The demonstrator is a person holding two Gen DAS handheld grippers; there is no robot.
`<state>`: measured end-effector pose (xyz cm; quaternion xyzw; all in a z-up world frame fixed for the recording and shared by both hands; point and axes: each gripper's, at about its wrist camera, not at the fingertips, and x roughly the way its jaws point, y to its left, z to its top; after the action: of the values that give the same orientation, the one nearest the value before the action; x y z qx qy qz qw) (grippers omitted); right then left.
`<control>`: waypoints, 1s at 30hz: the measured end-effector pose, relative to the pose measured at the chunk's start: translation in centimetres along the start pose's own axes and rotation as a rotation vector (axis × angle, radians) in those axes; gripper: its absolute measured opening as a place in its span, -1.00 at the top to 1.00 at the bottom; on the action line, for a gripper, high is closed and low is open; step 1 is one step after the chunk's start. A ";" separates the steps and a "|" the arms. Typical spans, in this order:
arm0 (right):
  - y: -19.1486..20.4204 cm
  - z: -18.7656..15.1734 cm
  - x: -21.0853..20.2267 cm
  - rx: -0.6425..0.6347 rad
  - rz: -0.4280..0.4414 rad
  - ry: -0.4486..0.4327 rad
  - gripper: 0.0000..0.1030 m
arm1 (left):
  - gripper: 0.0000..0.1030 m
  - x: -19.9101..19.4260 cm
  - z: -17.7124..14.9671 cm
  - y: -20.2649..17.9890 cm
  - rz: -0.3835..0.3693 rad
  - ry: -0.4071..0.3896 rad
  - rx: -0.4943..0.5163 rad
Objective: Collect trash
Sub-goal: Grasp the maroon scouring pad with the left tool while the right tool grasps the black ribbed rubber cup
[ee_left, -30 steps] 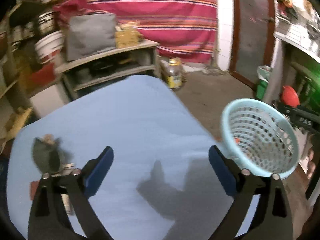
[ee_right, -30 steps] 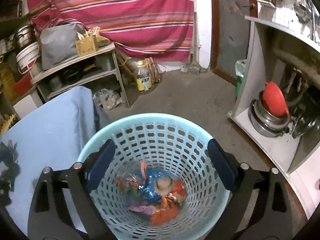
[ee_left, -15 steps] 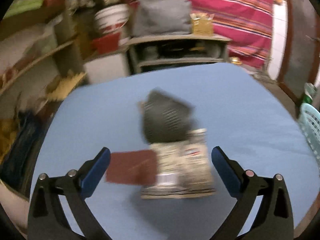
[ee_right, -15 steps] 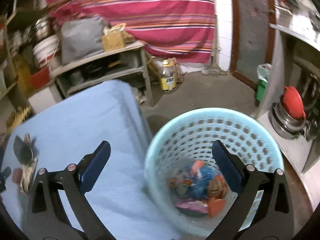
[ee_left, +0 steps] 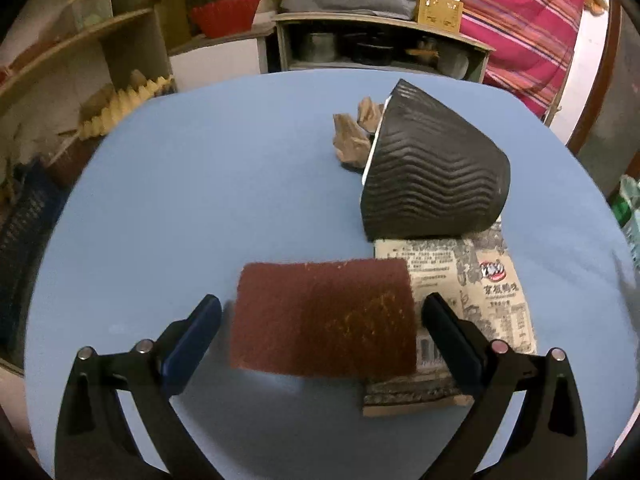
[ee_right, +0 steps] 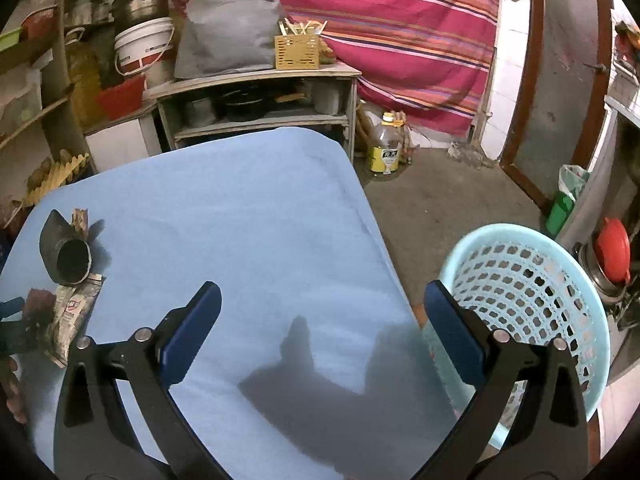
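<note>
A striped curtain (ee_right: 400, 32) hung ahead of the fingers, above a wooden shelf (ee_right: 260, 80). A concrete floor (ee_right: 440, 200) lay right, beside the blue table (ee_right: 240, 220).

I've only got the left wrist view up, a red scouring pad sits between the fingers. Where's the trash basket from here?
Observer: The light blue basket stands on the floor off the table's right edge, beside the right gripper.
Operator: Is the right gripper holding anything?
Observer: No, its fingers are spread wide over bare blue table.
Operator: The black cup looks like a solid cone to me. Is it open?
Observer: Yes. The right wrist view looks into the black cup: it lies on its side with its round mouth open, dark inside.
Operator: Anything else by it?
Observer: The printed wrapper lies just in front of that mouth.
</note>
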<state>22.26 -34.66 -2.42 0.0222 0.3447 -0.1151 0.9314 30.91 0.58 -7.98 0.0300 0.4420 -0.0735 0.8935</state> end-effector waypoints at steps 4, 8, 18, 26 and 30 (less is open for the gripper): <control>0.5 -0.1 0.6 0.000 0.001 0.022 -0.92 | -0.85 0.5 0.3 0.3 -0.040 0.021 -0.024; 2.2 -0.1 0.7 -0.020 0.015 0.021 -0.92 | -0.64 0.1 0.4 0.0 -0.043 0.004 0.001; 9.5 0.2 0.1 -0.109 0.117 -0.009 -0.92 | -0.63 -2.5 0.0 2.1 0.017 -0.039 0.016; 18.6 0.2 -0.5 -0.187 0.195 -0.031 -0.92 | -0.63 -5.6 1.0 7.1 0.129 -0.115 -0.005; 23.3 -0.2 -0.2 -0.252 0.195 -0.030 -0.92 | -0.63 -7.3 1.7 10.5 0.160 -0.163 -0.031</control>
<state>27.36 -11.98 -3.36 -0.0632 0.3387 0.0194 0.9386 29.51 11.48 -1.32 0.0453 0.3652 0.0026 0.9298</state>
